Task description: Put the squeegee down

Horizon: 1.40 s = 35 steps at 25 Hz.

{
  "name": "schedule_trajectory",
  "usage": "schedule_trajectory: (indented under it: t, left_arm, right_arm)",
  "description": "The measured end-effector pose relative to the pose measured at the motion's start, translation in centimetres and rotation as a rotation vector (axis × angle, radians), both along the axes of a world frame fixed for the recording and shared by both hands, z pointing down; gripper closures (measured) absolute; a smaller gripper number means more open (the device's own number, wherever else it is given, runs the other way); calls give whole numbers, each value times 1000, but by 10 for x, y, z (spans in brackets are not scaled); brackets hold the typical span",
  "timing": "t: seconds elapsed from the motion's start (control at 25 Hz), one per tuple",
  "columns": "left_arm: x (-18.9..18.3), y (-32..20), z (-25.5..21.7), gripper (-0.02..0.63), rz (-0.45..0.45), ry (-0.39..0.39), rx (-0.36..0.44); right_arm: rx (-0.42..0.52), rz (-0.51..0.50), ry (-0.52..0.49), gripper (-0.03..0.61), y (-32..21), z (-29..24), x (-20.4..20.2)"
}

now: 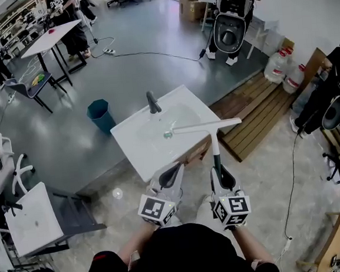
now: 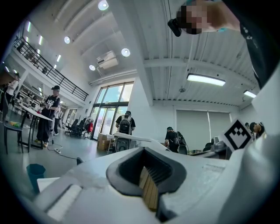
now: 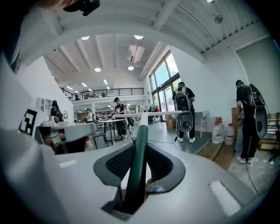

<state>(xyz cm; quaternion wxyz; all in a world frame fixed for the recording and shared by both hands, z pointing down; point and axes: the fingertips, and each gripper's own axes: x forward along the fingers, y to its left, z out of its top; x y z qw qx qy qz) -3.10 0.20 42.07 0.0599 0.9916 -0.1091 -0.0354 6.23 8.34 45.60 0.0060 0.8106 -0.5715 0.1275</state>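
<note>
The squeegee has a dark green handle (image 1: pixel 216 158) and a long white blade (image 1: pixel 207 125) that hangs crosswise over the front right part of the white sink (image 1: pixel 136 150). My right gripper (image 1: pixel 220 180) is shut on the handle, which runs up between the dark pads in the right gripper view (image 3: pixel 139 162), with the blade (image 3: pixel 148 114) level at its far end. My left gripper (image 1: pixel 169 178) is just to the left, short of the sink's front edge, open and empty (image 2: pixel 148 175). A dark faucet (image 1: pixel 153 102) stands at the sink's back.
A teal bin (image 1: pixel 101 115) stands left of the sink and a wooden pallet (image 1: pixel 257 116) lies to its right, with water jugs (image 1: pixel 282 66) behind it. A small white table (image 1: pixel 32 218) is at my near left. A cable (image 1: pixel 151 54) crosses the floor; people stand farther off.
</note>
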Motion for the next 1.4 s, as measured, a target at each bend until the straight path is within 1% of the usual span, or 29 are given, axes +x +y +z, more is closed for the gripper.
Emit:
schedule_trajectory:
  t: [0.24,0.4,0.76,0.96,1.12,1.4]
  left_arm:
    - [10,-16,-4,612,-38,4,16]
    - [25,-32,-5,612,-74,-2,24]
    - [79,-69,4,612,-134,-9,16]
    - [115,-89,5,612,-155,-10,12]
    - [142,-105,3,612,-199,-17,14]
    - [176,-126,6,612,-296,-30,6]
  right_arm:
    - [11,-53,15,479,-26,-2,10]
    - [9,-94,2,479,-45,1,28]
    - [-10,-167,-14,479,-96,14,88]
    - [-17,-182,-19,479,-122,15,130]
    - [-33,-214,-27,479,-142,18,162]
    - [-53,-293,-36,479,-176,26,202]
